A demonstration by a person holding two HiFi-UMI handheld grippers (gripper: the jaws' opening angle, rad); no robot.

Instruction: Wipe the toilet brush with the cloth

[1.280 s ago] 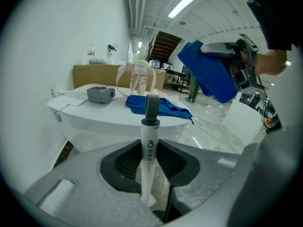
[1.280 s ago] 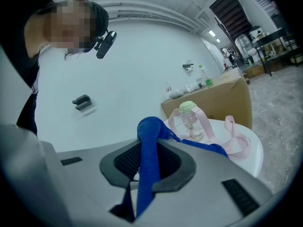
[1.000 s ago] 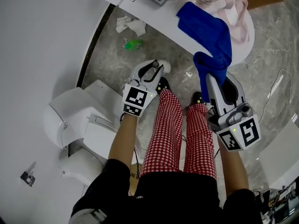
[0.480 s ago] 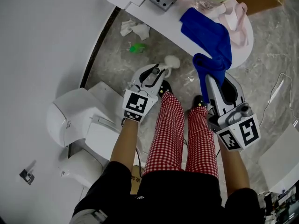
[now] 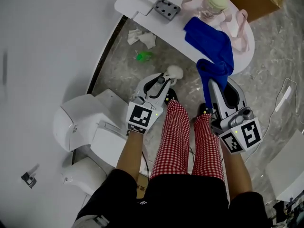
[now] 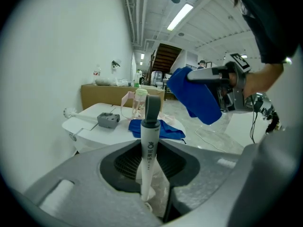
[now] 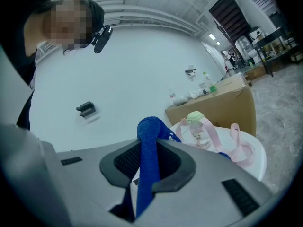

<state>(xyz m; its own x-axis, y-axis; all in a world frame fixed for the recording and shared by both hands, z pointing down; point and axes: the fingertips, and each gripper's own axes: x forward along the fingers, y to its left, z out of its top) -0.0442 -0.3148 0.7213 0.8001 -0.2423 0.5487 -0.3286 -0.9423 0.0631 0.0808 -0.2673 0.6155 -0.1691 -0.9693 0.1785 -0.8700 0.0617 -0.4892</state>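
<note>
Head view: in the middle, the left gripper (image 5: 163, 81) squeezes the toilet brush (image 5: 175, 71) by its handle. Beside it, the right gripper (image 5: 214, 84) pinches the blue cloth (image 5: 212, 71). Up top, a green-lidded bottle (image 5: 212, 3) stands on the white table (image 5: 156, 23).

Bright blue cloth (image 5: 216, 51). White bench (image 5: 180, 30). White toilet brush (image 6: 148, 145) with a grey loop on its handle. Red-and-white checked trousers (image 5: 175, 137). Grey marbled floor (image 5: 270, 56). Left gripper (image 5: 165, 79) and right gripper (image 5: 214, 82) are grey and white, each with black-and-white square markers.
</note>
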